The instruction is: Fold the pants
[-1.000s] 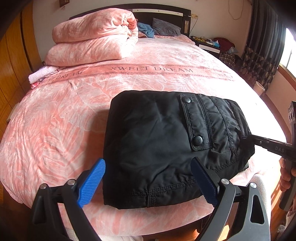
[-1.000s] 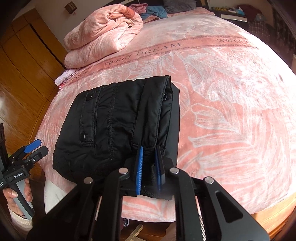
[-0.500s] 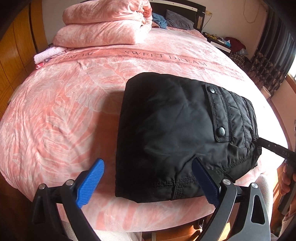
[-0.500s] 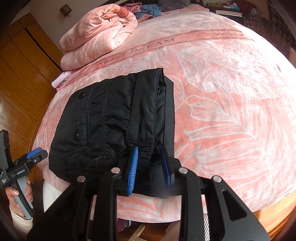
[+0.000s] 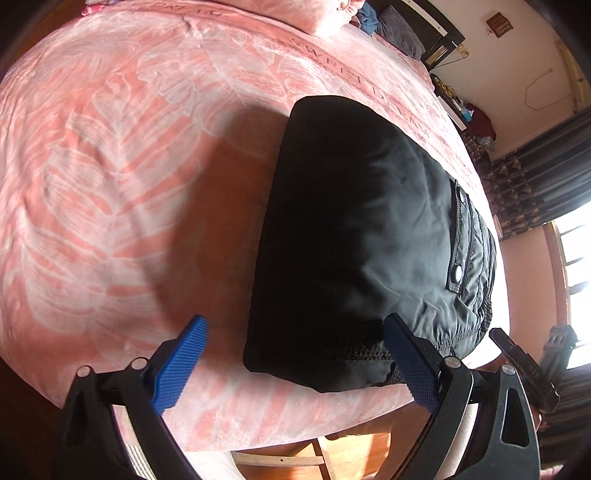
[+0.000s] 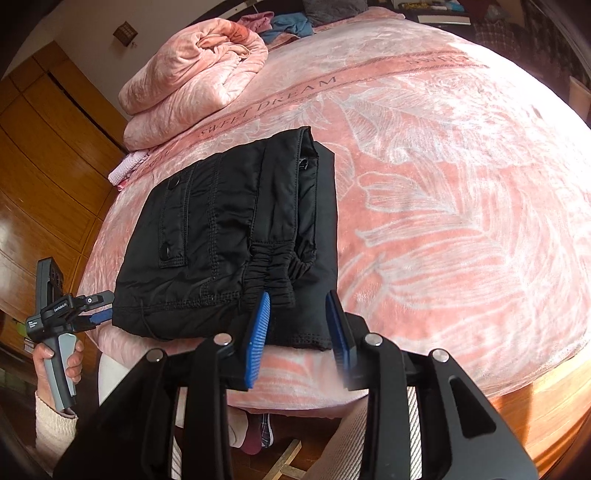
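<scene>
The black pants [image 6: 229, 236] lie folded, soft, padded and slick, at the bed's [image 6: 461, 206] near edge, best pinched at the elastic waistband, right claw [image 6: 297, 343] just opening off it, left claw [image 5: 295, 363] wide, empty

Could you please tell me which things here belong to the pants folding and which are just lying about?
Part of the job:
- black pants, folded on the pink bedspread
- right hand-held gripper, jaws just opened off the waistband
- left hand-held gripper, open

Just lying about:
- rolled pink blanket
- clothes near the headboard
- curtains
</scene>
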The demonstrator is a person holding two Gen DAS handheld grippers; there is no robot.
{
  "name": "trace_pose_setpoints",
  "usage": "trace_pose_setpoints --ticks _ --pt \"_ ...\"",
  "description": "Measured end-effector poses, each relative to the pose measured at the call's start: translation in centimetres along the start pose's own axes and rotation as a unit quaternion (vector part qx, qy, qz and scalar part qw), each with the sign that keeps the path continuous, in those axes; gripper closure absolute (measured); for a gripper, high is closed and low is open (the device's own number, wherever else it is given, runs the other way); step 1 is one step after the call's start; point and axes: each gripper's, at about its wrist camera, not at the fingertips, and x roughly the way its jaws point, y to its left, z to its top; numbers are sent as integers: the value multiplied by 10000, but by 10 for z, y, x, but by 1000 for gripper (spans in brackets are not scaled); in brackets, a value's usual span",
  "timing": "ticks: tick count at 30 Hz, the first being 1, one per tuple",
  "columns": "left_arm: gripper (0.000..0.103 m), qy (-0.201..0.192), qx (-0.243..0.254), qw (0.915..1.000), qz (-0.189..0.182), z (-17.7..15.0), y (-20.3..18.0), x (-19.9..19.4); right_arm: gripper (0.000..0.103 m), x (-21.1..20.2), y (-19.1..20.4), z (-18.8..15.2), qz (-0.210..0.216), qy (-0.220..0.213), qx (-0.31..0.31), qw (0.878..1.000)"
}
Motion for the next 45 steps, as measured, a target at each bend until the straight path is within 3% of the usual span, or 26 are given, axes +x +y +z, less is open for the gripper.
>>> trace_pose_setpoints --ticks 9,18,21,24,26,31,37,39,45 --pt "7 603 -558 9920 -959 32 25 36 65 -6 3 1 37 -95 58 9999" --pt "7 971 -758 9743 -1888 43 29 61 65 -5 -5 1 -14 -49 165 9999" --pt "7 1138 -650 9731 -1896 50 26 73 54 -4 -7 1 128 -7 205 9997" --pt "7 1278 -557 9714 -1920 58 22 83 53 -4 -10 5 352 4 287 9990" --pt "7 1398 -473 9701 -1925 67 20 89 45 -3 -15 11 545 18 418 9976" --pt "7 1721 -236 9651 -1959 84 12 104 34 13 -31 26 1094 244 765 9907" --pt "7 1988 -175 9582 -2050 101 8 119 34 51 -49 37 1574 673 1190 9780" --pt "6 2033 -171 9569 -2065 105 7 121 34 59 -53 40 1545 747 1244 9773" --pt "3 1972 -228 9593 -2010 111 0 129 32 71 -62 44 1880 860 1309 9696"
